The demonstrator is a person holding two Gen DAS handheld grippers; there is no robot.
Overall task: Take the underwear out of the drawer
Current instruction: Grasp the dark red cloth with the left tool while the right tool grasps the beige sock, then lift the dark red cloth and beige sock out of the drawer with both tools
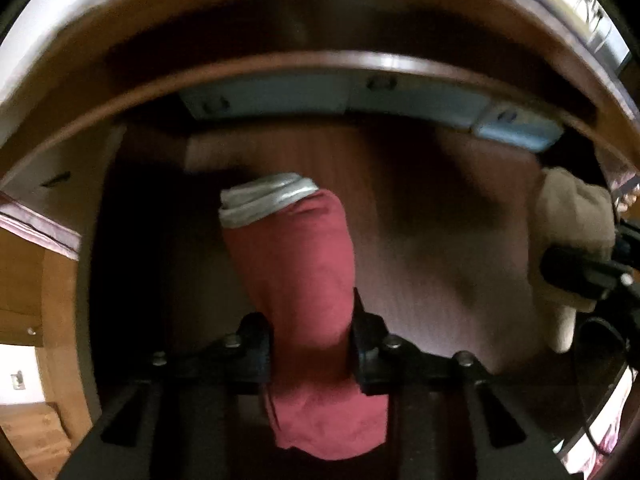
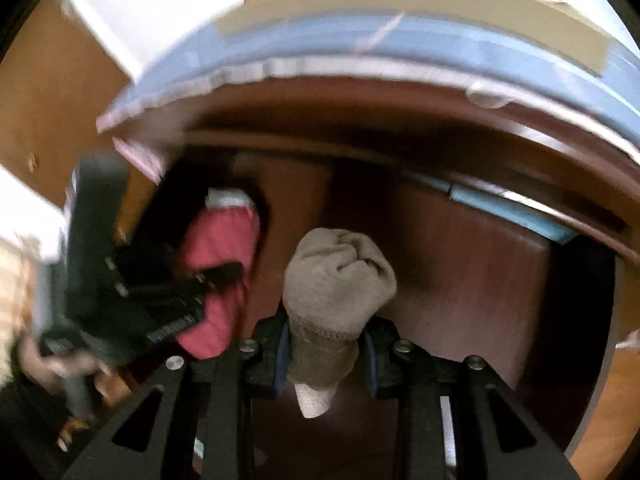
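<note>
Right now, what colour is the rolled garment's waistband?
Light grey waistband on the red rolled garment; clearest in left wrist view.

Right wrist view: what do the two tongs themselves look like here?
The right tongs are matte black, with blue pads inside the fingers and silver bolt heads on angled struts. The left tongs, blurred, are also black, with a ridged, toothed edge and a long black handle. No sleeve is discernible.
</note>
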